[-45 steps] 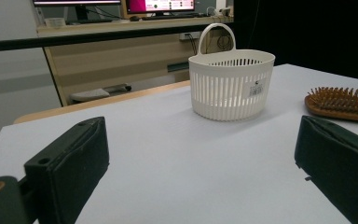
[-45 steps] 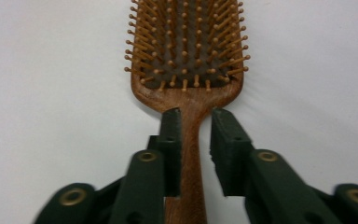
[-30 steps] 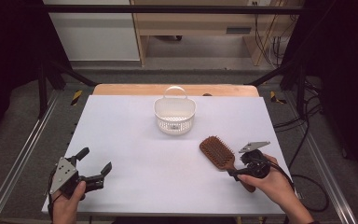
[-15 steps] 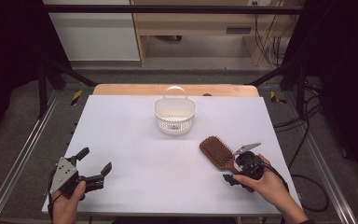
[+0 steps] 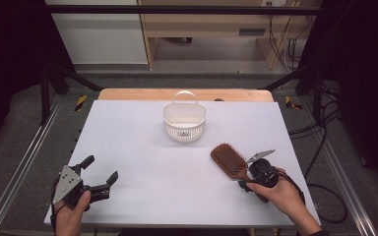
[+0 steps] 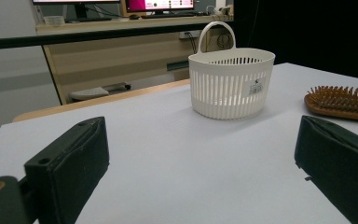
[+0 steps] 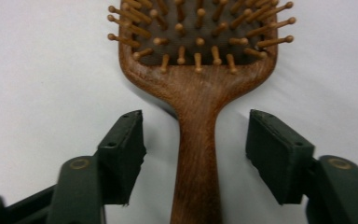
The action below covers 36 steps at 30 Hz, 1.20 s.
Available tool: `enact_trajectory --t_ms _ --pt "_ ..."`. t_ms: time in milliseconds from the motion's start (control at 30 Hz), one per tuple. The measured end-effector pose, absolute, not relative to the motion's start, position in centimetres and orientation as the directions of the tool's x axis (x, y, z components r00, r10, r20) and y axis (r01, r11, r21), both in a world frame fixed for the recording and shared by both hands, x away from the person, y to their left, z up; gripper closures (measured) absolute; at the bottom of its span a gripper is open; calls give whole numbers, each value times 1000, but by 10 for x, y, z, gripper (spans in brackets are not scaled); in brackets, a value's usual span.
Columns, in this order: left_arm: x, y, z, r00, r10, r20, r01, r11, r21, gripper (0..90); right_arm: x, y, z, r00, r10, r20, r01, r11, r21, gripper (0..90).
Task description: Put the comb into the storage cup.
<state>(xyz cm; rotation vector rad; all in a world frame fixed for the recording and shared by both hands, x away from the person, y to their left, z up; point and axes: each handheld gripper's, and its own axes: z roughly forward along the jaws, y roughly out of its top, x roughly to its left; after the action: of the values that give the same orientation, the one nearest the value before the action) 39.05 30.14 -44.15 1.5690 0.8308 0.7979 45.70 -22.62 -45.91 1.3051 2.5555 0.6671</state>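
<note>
1. No readable text anywhere on the table, and none on its edges or corners.
2. The white basket, standing toward the table's far edge, carries a small sticker on its slatted wall. It shows in the left gripper view, but the print is too small and blurred to make out a single letter.
3. Beyond the table's far edge, in the left gripper view, two lit screens sit on a wooden desk. One glows pink, and no words can be read on either.
</note>
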Motion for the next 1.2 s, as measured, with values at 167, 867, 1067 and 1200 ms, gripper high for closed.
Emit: enact_trajectory --t_ms 167,867,1067,1200 --pt "390 301 -442 521 852 55 89 -119 989 30 458 -228 -458 -585 810 32 723 503 473 503" --pt "391 300 -442 529 846 59 87 -122 989 30 462 -224 -455 -627 779 -3 706 570 421 682" --pt "391 299 -442 532 844 60 86 -125 988 31 464 -223 -455 -619 785 10 720 563 405 688" --pt "391 299 -442 532 845 61 85 -125 988 30 465 -221 -454 -619 785 7 725 569 389 700"
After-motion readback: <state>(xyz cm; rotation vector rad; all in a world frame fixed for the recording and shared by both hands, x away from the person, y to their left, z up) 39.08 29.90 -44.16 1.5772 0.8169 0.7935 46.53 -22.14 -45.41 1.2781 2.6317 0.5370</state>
